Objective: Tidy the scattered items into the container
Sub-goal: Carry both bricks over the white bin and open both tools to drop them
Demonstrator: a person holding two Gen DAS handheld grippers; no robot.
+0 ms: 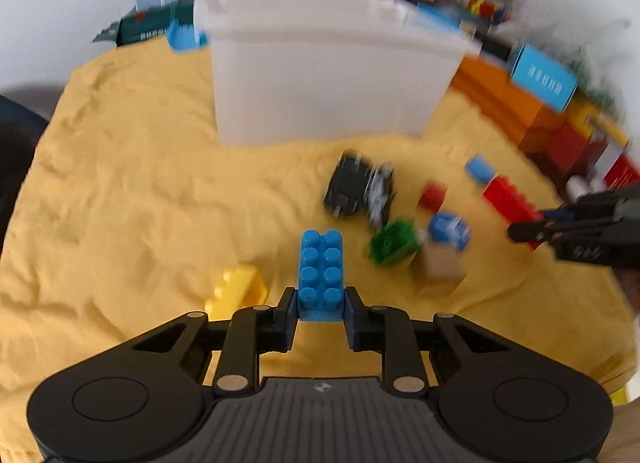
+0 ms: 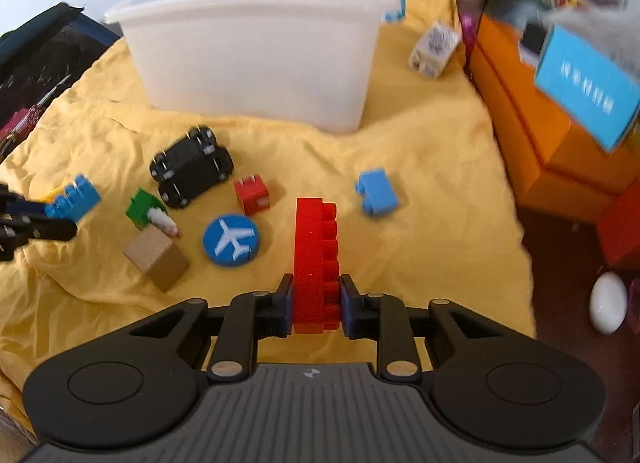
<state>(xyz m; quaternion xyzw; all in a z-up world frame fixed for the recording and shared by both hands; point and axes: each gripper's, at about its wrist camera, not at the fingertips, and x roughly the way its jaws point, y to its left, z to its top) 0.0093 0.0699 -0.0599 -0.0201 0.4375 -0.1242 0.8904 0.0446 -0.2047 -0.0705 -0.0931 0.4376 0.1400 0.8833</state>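
A white plastic container [image 1: 328, 75] stands at the far side of the yellow cloth [image 1: 120, 191]; it also shows in the right wrist view [image 2: 256, 51]. My left gripper [image 1: 320, 303] is shut on a blue studded brick [image 1: 321, 273], held above the cloth. My right gripper [image 2: 316, 299] is shut on a long red brick [image 2: 314, 255]. Between them lie a black toy car [image 2: 192, 171], a small red block [image 2: 252, 193], a blue airplane disc [image 2: 231, 240], a wooden cube [image 2: 156, 259], a green piece [image 2: 140, 205], a light blue brick [image 2: 378, 191] and a yellow brick [image 1: 240, 291].
Orange boxes [image 2: 532, 135] and a blue card [image 2: 588, 91] line the right side. A small patterned carton [image 2: 434, 49] stands right of the container. A dark bag [image 2: 44, 59] lies at the left. A white egg-shaped object [image 2: 608, 303] sits off the cloth's right edge.
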